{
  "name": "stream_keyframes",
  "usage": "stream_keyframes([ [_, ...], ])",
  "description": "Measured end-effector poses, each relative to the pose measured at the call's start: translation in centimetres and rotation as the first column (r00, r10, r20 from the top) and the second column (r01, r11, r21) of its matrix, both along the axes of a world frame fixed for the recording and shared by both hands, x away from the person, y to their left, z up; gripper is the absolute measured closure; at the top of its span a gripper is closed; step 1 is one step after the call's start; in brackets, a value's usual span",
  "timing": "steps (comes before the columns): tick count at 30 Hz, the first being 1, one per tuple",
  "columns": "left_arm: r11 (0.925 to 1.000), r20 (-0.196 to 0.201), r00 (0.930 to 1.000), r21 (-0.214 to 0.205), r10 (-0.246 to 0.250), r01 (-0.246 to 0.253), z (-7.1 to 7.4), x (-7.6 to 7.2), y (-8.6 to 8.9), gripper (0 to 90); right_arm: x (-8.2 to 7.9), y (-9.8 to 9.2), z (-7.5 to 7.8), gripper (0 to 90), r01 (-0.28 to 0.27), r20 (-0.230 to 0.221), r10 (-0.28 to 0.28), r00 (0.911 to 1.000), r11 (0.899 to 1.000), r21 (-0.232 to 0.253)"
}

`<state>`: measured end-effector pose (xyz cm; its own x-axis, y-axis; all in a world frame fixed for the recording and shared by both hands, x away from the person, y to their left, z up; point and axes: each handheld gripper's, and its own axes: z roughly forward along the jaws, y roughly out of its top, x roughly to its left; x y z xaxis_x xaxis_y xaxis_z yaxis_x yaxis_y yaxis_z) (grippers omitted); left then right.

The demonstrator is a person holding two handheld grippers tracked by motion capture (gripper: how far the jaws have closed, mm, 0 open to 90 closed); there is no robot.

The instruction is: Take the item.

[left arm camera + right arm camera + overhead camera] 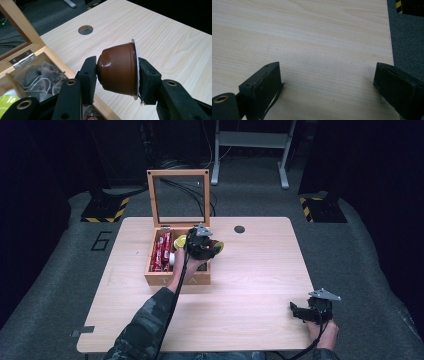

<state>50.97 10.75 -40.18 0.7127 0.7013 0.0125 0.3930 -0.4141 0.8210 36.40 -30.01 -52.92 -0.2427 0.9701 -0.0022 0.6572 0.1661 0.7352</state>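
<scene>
Keeping the left gripper (117,75) clamped flat on the brown pod (117,70) mid-frame, just right of the box (177,279), I'd go slow and level so it won't pop out, while the right gripper (327,85), lower right, sits with jaws apart.

We list the left tool (117,72): two black jaws with flat rectangular pads, round brass-ringed holes in the arms behind them, a grey three-cornered plate on top and a black cable trailing back along the forearm. We list the right tool (327,85): matching black jaws with blocky pads, one brass-ringed hole, the same grey plate and black cable. We note a camouflage-patterned sleeve (145,325) on the left arm.
</scene>
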Motion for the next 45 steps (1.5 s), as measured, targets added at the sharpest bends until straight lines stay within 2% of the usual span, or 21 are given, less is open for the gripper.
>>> stream_keyframes([
  [13,0.9998,-0.029,0.9994,-0.006,-0.017,0.016,-1.3,0.0,-1.7,55.1,0.0,0.0,0.0,7.5,0.0,0.001,0.0,1.0,1.0,0.001],
  [17,0.9998,-0.046,0.9987,-0.002,-0.021,0.021,-1.7,0.0,-2.2,55.1,0.0,0.0,0.0,7.5,0.002,0.0,-0.002,1.0,1.0,0.001],
  [25,0.9995,-0.054,0.9981,0.009,-0.029,0.029,-2.6,-0.2,-3.3,55.1,0.0,0.0,0.0,7.7,0.002,0.0,-0.002,1.0,1.0,0.002],
  [27,0.999,-0.063,0.9973,0.022,-0.039,0.04,-2.9,-0.3,-3.5,55.1,0.0,0.0,0.0,7.7,0.002,0.0,-0.002,1.0,1.0,0.002],
  [39,0.9988,-0.093,0.9946,0.018,-0.044,0.046,-4.6,-0.8,-5.1,55.0,0.0,0.0,0.0,8.0,0.0,0.002,0.0,1.0,1.0,0.0],
  [45,0.9978,-0.112,0.9924,0.034,-0.052,0.056,-5.6,-1.2,-6.0,55.0,0.0,0.0,0.0,8.1,-0.001,0.002,0.001,1.0,1.0,0.0],
])
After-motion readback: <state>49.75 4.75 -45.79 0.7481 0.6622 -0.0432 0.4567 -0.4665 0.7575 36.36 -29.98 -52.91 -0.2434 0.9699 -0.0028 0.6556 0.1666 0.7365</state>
